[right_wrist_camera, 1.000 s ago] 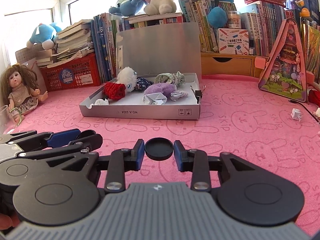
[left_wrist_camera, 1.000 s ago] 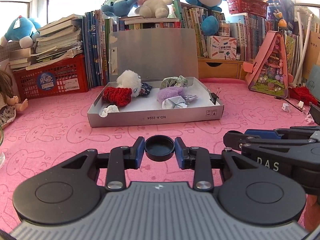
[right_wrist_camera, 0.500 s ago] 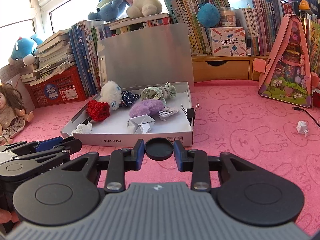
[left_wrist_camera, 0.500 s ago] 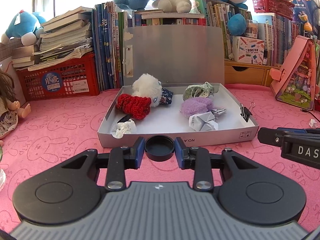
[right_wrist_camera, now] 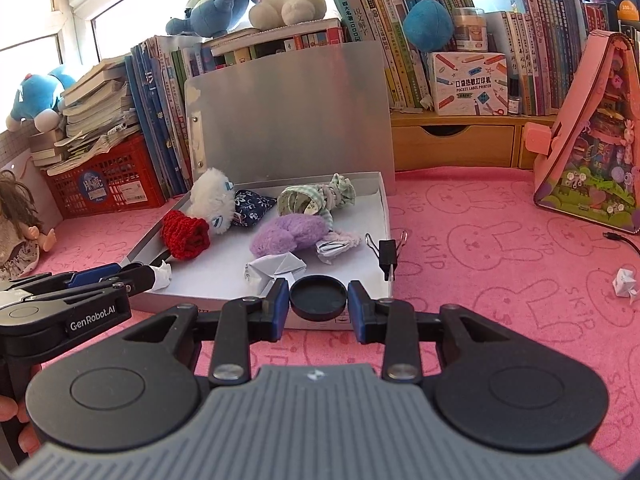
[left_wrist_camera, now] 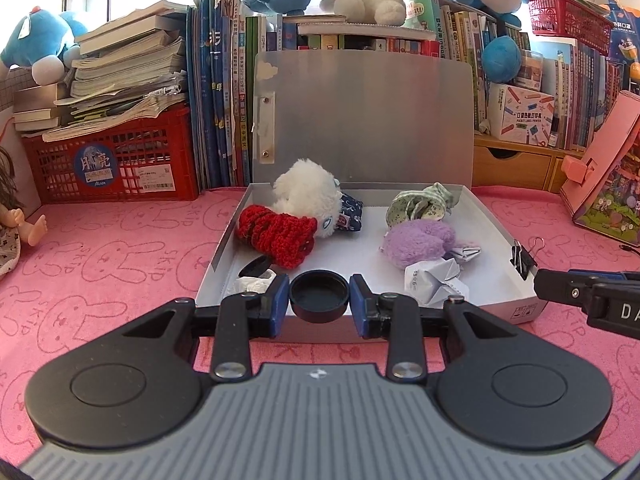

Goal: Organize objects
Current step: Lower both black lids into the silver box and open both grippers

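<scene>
Open box (left_wrist_camera: 224, 248) lies flat, lid (left_wrist_camera: 364, 120) upright behind.

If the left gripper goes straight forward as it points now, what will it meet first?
Probably the crumpled white paper wad in the near left corner of the open white cardboard box; it lies just ahead of the left gripper. The red knitted piece comes behind it. Depth is unclear.

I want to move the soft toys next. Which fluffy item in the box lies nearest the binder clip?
The purple plush, right of the white plush and red knit piece, lies closest to the binder clip.
</scene>
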Tool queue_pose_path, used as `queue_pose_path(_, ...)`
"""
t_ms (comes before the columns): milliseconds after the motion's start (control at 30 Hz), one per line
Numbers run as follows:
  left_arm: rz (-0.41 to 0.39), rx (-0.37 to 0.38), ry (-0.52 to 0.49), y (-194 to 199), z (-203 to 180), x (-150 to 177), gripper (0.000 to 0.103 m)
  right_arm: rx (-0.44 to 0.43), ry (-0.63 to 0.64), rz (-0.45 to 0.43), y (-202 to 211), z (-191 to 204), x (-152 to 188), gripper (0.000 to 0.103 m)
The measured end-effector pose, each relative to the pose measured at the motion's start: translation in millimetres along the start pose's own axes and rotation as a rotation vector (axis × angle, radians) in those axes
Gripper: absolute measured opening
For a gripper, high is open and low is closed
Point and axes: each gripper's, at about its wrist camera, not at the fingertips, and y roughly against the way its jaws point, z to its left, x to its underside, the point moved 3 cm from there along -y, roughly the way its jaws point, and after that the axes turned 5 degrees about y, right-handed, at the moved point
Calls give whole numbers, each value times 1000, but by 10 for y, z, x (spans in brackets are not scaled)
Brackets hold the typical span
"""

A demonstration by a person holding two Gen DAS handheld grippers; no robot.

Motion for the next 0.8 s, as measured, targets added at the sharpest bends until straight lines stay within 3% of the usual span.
queue_pose_path(200, 33, 25, 50, -273, 93, -110, 38, -22, -43, 24, -162, -105, -132, 38)
queue_pose_path(800, 76, 2, 28, -795, 152, -139, 38, -23, -31, 109, -652, -22, -233, 38)
